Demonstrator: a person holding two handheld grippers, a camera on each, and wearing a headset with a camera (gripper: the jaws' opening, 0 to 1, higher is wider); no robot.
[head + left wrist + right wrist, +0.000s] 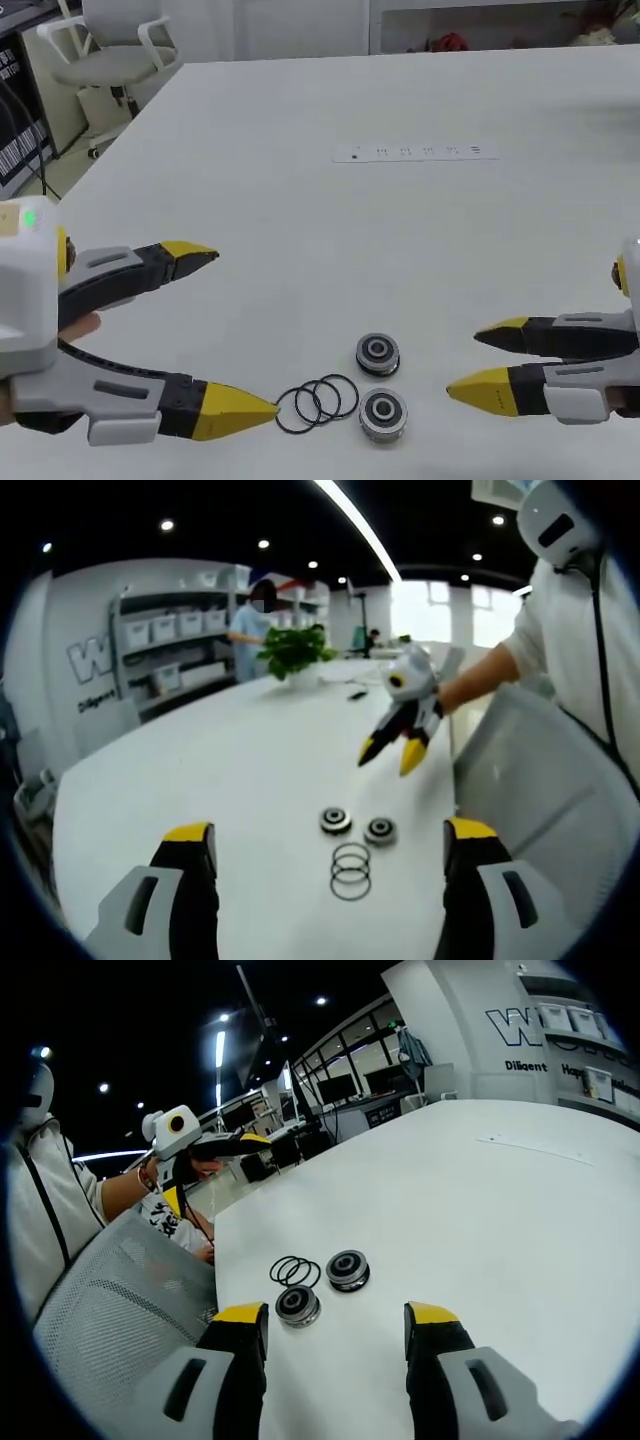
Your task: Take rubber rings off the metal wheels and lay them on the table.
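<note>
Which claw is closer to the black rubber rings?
Left. The left claw has one yellow tip right beside the rings; the right claw sits farther off, past the two wheels.

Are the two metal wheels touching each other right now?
Apart. The right gripper view shows bare table between the near wheel and the far wheel.

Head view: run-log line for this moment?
left tongs open | right tongs open | rubber rings lying on table | two metal wheels beside rings

Black rubber rings (317, 402) (overlapping) lie beside metal wheels (378, 354).
</note>
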